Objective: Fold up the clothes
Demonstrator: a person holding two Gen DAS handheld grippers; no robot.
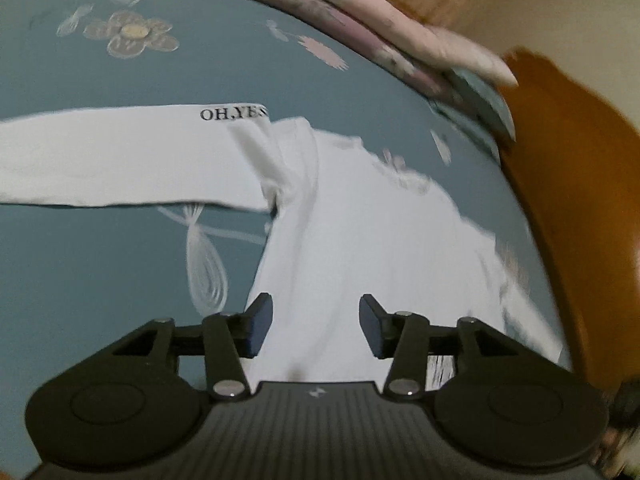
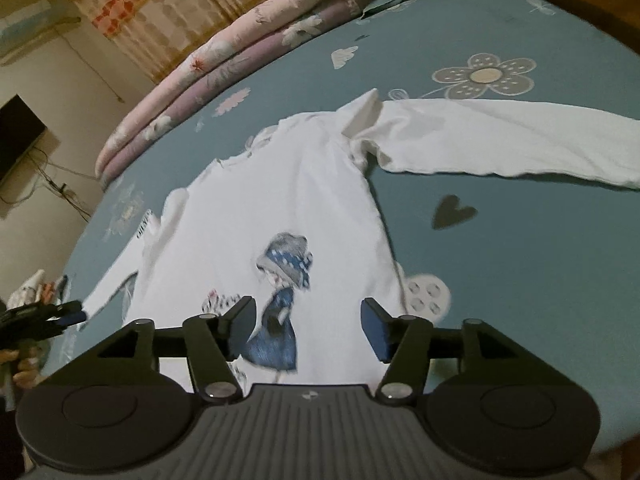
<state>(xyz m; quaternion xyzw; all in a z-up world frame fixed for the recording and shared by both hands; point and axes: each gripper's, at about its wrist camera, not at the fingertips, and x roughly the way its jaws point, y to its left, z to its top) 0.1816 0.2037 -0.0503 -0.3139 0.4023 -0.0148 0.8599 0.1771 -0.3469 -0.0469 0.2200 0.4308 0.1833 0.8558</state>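
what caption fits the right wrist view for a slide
Open right gripper hovers above a white long-sleeved shirt with a printed girl, spread flat on a teal flowered bedsheet.

left claw (image 1: 316,326): jaws apart, empty | right claw (image 2: 308,328): jaws apart, empty

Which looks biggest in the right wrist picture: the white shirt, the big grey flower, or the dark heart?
1. white shirt, by far the largest.
2. grey flower.
3. dark heart, smallest, though it lies nearer the camera than the flower.
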